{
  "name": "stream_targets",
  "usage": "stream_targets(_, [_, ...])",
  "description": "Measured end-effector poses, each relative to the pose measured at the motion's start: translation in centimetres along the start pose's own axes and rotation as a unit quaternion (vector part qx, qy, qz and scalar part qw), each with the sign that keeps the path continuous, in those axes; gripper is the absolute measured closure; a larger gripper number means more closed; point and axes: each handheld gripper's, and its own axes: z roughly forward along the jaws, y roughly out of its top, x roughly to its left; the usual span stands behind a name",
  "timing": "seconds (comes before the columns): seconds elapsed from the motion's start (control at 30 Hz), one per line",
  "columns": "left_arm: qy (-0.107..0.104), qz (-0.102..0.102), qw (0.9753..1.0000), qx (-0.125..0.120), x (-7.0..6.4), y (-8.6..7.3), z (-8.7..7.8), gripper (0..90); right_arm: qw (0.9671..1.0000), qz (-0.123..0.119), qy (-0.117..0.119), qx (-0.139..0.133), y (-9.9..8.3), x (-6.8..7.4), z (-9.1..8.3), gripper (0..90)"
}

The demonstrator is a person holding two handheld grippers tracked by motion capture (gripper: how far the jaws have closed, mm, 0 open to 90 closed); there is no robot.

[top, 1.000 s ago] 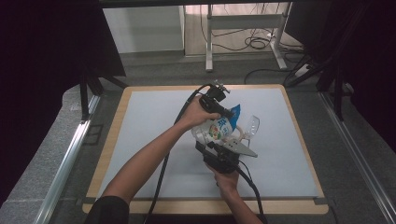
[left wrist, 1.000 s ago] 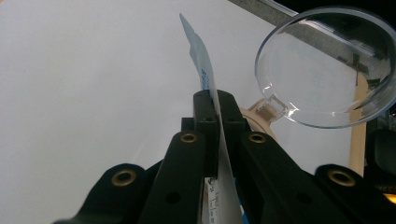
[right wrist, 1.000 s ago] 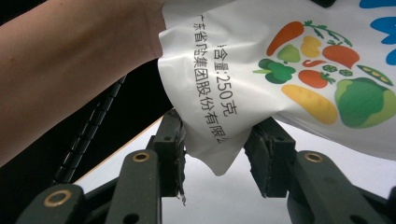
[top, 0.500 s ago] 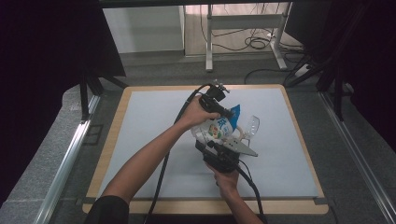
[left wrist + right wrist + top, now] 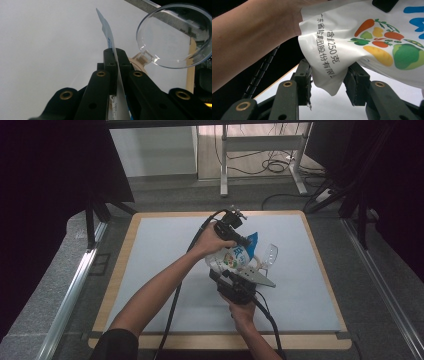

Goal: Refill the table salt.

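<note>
A white snack bag (image 5: 234, 257) with a blue top and printed vegetables hangs above the middle of the mat. My left gripper (image 5: 244, 241) is shut on its thin upper edge; in the left gripper view the bag edge (image 5: 110, 42) runs up between the closed jaws of the left gripper (image 5: 114, 56). Below the bag, my right gripper (image 5: 226, 276) is open, and in its own view the bag's lower corner (image 5: 329, 82) hangs between the spread jaws of the right gripper (image 5: 329, 81). A clear stemmed glass (image 5: 270, 254) stands just right of the bag, its round clear part (image 5: 172, 35) close by in the left gripper view.
A pale blue-grey mat (image 5: 165, 250) covers a wooden table (image 5: 125, 255) with open room left and right. A person's forearm (image 5: 254, 37) crosses over the right gripper. Black cables trail toward the front edge. Dark curtains and a metal frame (image 5: 260, 145) stand behind the table.
</note>
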Motion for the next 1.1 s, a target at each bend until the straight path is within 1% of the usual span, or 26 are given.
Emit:
stream_targets(0.77, [0.003,0.001,1.0000,0.001,-0.09,0.16,-0.10,89.8,1.0000,0.000,0.000,-0.004,0.11,-0.03,0.09,60.2])
stream_targets(1.1, [0.005,0.002,1.0000,-0.001,-0.24,0.18,-0.22,89.8,1.0000,-0.002,0.004,-0.004,0.07,-0.11,0.01,60.3])
